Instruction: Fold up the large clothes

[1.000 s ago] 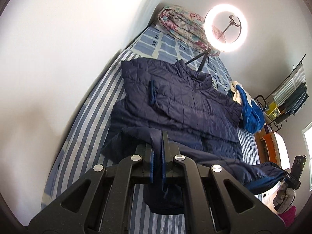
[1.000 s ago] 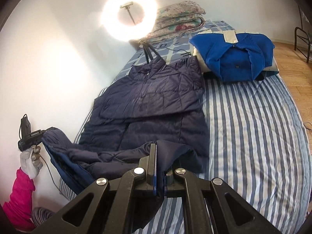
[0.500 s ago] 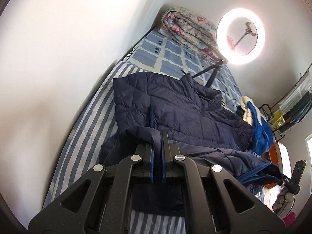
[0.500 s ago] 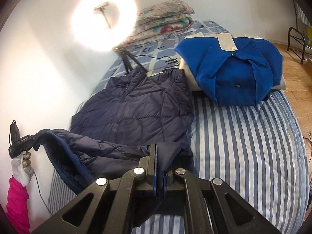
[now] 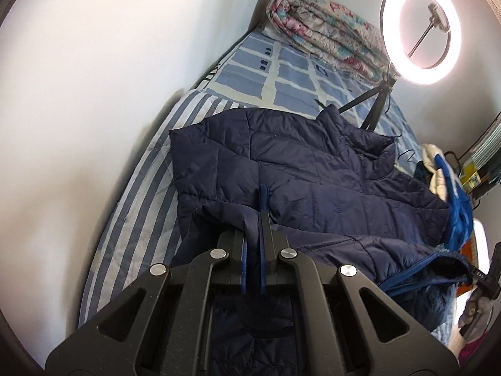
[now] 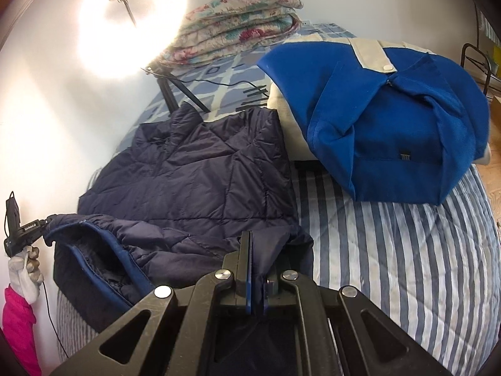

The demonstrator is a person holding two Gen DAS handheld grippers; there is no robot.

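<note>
A navy quilted puffer jacket [image 5: 313, 169] lies on the striped bed [image 5: 141, 194], collar toward the ring light. My left gripper [image 5: 254, 219] is shut on the jacket's bottom hem at one corner and holds it lifted over the body. My right gripper [image 6: 255, 247] is shut on the hem at the other corner, also lifted. The jacket [image 6: 203, 169] sags between the two grippers, its blue lining showing. The other gripper shows at each view's edge.
A folded blue garment [image 6: 391, 119] on a cream one sits on the bed right of the jacket. A ring light on a tripod [image 5: 421, 25] and a folded floral quilt [image 6: 238, 28] stand at the bed's head. A white wall [image 5: 78, 125] runs along the left side.
Both grippers have carried the hem forward toward the collar, so the lower part of the jacket now folds over the upper body. Both stay shut on the hem.
</note>
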